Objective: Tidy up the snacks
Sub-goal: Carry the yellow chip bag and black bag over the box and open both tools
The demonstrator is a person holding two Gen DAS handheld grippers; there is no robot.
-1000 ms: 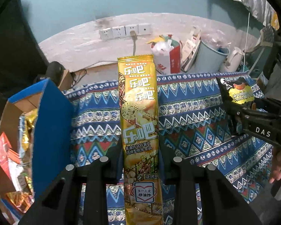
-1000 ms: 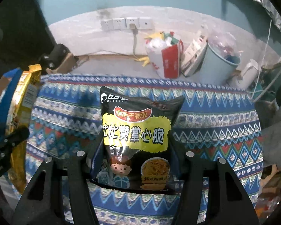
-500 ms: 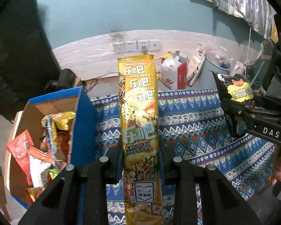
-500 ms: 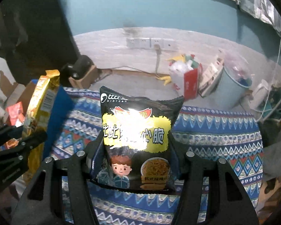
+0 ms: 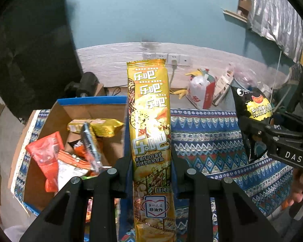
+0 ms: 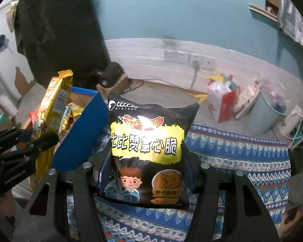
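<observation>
My left gripper point(image 5: 151, 173) is shut on a long yellow chip pack point(image 5: 149, 125), held upright above the near wall of a blue-edged cardboard box point(image 5: 91, 100). The box holds several snack packs, among them a red one point(image 5: 45, 151) and a gold one point(image 5: 97, 126). My right gripper point(image 6: 145, 171) is shut on a black noodle-snack bag point(image 6: 149, 141), held upright over the patterned cloth point(image 6: 242, 157). The black bag point(image 5: 252, 111) and right gripper show at the right of the left wrist view. The yellow pack point(image 6: 54, 109) and the box wall point(image 6: 80, 137) show at the left of the right wrist view.
Behind the cloth-covered table, on the floor by the wall, stand a red-and-white bag point(image 5: 202, 92), a pale blue bucket point(image 6: 266, 115) and a row of wall sockets point(image 5: 165, 57). A dark object point(image 5: 84, 84) sits behind the box.
Both grippers have risen and swung left with their packs. The box, seen edge-on a second ago, now shows its open inside below the left gripper.
</observation>
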